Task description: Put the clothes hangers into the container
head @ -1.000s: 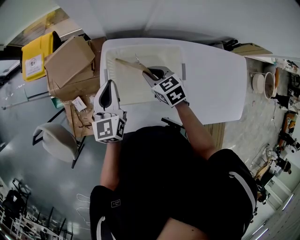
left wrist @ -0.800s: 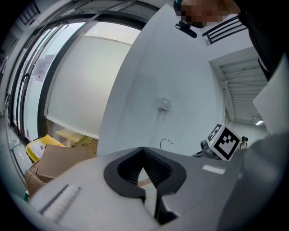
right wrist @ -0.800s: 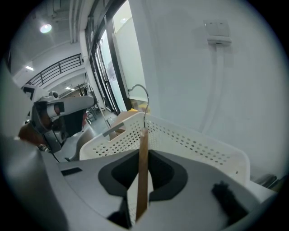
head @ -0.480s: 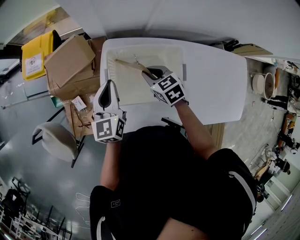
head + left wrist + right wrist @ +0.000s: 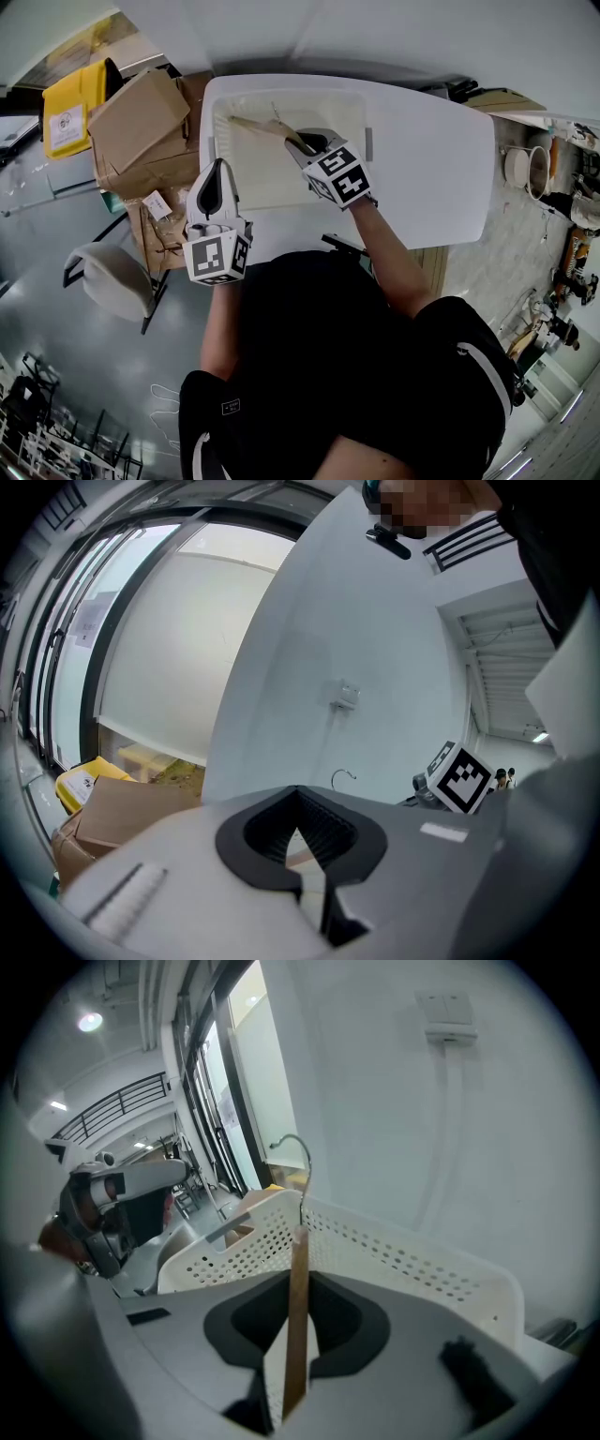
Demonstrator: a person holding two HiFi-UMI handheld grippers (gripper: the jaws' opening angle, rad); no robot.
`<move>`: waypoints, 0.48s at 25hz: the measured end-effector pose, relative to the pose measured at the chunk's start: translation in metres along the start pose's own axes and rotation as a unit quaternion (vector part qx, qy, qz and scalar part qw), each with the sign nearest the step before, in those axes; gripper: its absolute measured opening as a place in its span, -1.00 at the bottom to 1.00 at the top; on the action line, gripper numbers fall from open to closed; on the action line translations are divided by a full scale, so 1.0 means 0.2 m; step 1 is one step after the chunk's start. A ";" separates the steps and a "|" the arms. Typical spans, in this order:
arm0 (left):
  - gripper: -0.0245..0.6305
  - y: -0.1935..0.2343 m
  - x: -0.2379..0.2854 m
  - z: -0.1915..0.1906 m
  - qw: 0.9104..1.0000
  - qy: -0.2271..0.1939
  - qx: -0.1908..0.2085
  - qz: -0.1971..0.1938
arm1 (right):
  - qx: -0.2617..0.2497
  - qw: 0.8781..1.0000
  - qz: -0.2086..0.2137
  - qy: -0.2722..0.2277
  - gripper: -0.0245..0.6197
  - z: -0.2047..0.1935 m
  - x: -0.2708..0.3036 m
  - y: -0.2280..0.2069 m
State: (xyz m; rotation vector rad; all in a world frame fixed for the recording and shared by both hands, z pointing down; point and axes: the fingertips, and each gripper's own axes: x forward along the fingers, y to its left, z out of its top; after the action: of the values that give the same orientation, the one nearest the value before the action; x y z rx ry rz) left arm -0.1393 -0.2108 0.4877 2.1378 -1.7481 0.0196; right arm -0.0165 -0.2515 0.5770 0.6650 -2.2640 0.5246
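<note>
The wooden hanger (image 5: 265, 127) is over the open top of the white container (image 5: 218, 141). I cannot tell how deep it is inside. The right gripper (image 5: 305, 146) has its jaws squeezed on the flat wood near one end.

Only that end is pinched, so I think the long bar could swing or slip out. Its thin metal hook (image 5: 298, 1151) could catch on the rim or in one of the little holes in the wall. Then the hanger would hang there and not lie flat. If it is dropped from too high, it could bounce.

The hanger is hard, smooth, light brown wood, thin and a bit bent. The container is a plastic box with rows of round holes and rounded corners. It sits on a smooth white bench (image 5: 431, 159). The left gripper (image 5: 218, 178) waits beside the container's left side, jaws closed with nothing in them.
</note>
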 end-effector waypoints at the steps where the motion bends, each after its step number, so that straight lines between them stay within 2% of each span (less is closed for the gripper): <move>1: -0.92 0.00 0.00 0.00 1.000 0.000 0.000 0.000 | 0.001 1.000 -0.002 0.000 -0.73 0.00 0.00 -0.01; 12: -0.92 0.00 0.00 -0.01 1.000 -0.001 -0.004 -0.001 | 0.001 1.000 -0.017 -0.001 -0.71 -0.01 0.01 -0.06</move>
State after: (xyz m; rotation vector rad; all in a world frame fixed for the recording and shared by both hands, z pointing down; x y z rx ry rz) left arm -0.1384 -0.2094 0.4888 2.1336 -1.7450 0.0100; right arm -0.0092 -0.2607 0.5827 0.7038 -2.2499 0.5096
